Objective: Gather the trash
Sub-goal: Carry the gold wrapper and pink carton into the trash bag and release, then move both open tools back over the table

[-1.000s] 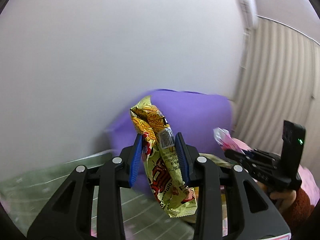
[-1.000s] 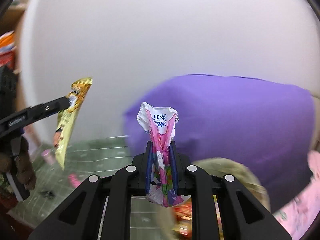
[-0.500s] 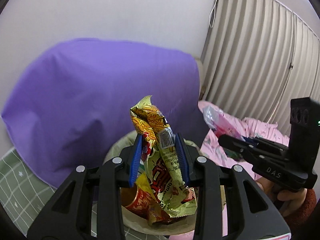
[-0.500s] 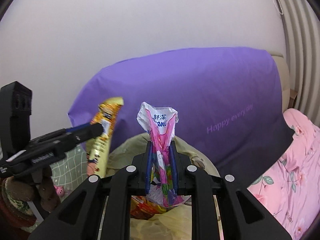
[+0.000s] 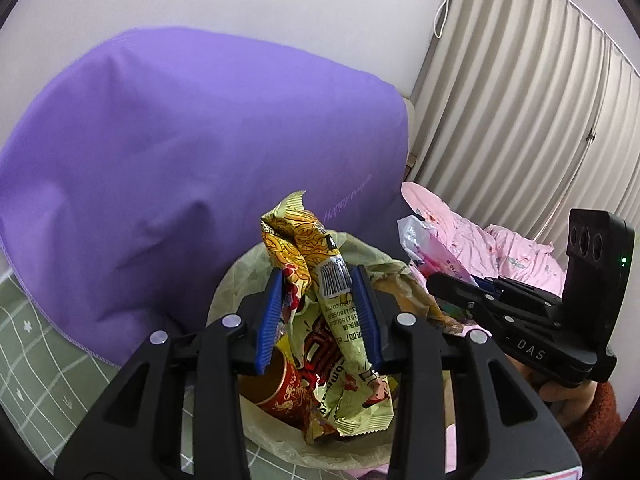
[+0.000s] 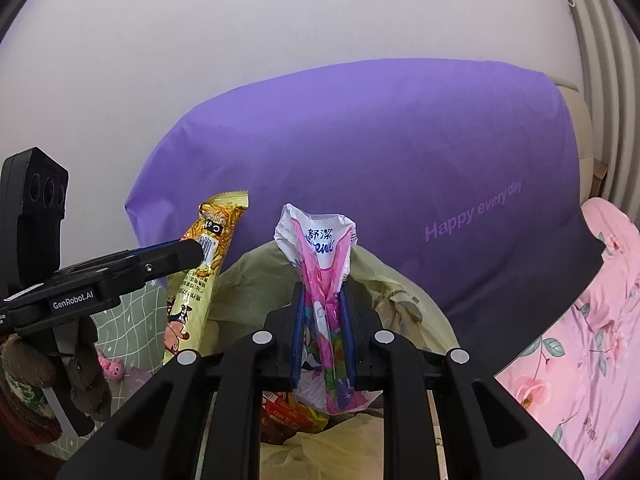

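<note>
My left gripper is shut on a yellow snack wrapper and holds it over a bin lined with a pale yellow-green bag. A red paper cup lies inside the bin. My right gripper is shut on a pink and white tissue packet, also above the bin liner. In the right wrist view the left gripper shows at the left with the yellow wrapper. In the left wrist view the right gripper shows at the right with the pink packet.
A large purple cushion stands right behind the bin against a white wall. Pink floral bedding lies to the right. A green checked mat lies to the left. Beige curtains hang at the far right.
Both grippers have swung from facing the wall to above the bin and come closer to it, each still holding its wrapper. The bin's contents have come into view.
</note>
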